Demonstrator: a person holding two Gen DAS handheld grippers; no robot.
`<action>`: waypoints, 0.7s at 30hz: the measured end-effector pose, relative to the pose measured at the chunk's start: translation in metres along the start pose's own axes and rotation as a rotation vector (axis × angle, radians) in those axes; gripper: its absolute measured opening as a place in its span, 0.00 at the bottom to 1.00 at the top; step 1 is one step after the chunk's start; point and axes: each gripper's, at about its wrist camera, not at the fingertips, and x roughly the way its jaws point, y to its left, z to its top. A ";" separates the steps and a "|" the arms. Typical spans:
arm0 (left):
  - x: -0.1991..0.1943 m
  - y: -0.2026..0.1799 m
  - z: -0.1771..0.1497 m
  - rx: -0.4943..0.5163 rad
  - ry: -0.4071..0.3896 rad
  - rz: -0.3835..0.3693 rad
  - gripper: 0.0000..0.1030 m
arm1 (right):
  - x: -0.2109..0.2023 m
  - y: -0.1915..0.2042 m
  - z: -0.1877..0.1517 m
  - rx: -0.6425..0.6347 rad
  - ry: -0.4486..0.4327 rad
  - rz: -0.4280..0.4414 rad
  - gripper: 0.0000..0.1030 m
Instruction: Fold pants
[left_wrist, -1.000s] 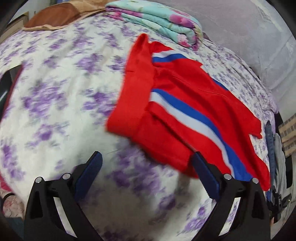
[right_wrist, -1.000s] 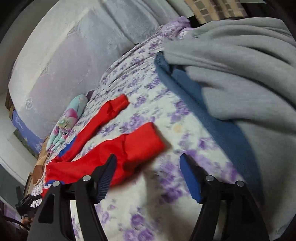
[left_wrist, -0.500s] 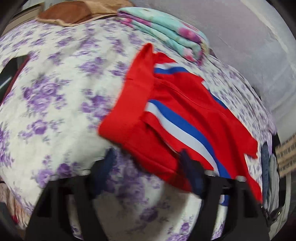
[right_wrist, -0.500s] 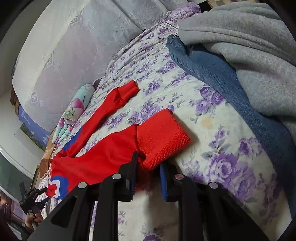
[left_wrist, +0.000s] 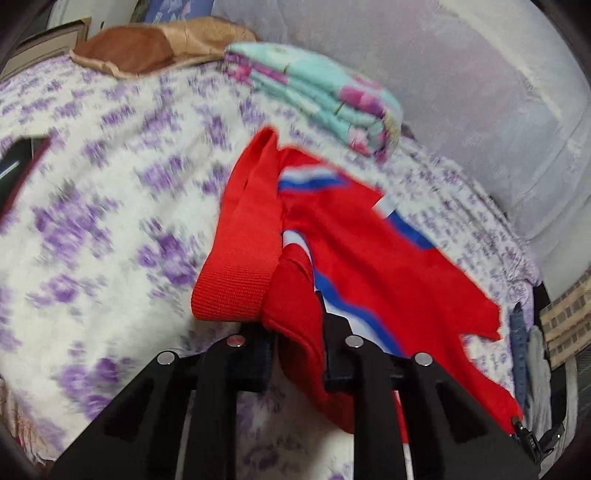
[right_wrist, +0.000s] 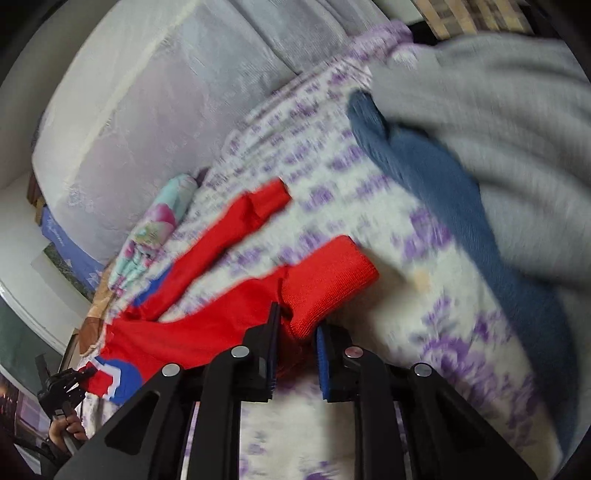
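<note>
Red pants (left_wrist: 373, 258) with blue and white side stripes lie spread on a purple-flowered bed sheet (left_wrist: 92, 221). My left gripper (left_wrist: 295, 343) is shut on the waist end, beside the ribbed red waistband (left_wrist: 236, 280). In the right wrist view my right gripper (right_wrist: 295, 343) is shut on the near leg of the pants (right_wrist: 207, 328), just behind its ribbed cuff (right_wrist: 332, 277). The other leg (right_wrist: 236, 225) lies further back on the sheet. The left gripper (right_wrist: 62, 387) shows small at the far left.
A folded teal floral blanket (left_wrist: 317, 92) and a brown cushion (left_wrist: 147, 48) lie at the head of the bed. Blue jeans (right_wrist: 436, 173) and a grey garment (right_wrist: 498, 110) lie right of the cuff. A pale padded wall (right_wrist: 166, 85) runs behind the bed.
Both grippers went from open to shut on the pants: the left on the waist end, the right by the leg cuff. Both held ends have lifted a little off the sheet.
</note>
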 end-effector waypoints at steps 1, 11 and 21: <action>-0.017 -0.001 0.004 0.019 -0.021 0.005 0.17 | -0.010 0.006 0.006 -0.007 -0.019 0.020 0.16; -0.003 0.047 -0.016 0.041 0.176 0.135 0.40 | 0.010 -0.003 -0.009 -0.014 0.212 -0.123 0.33; -0.079 0.003 -0.009 0.163 -0.077 0.122 0.76 | -0.050 0.029 0.008 -0.160 -0.167 -0.162 0.51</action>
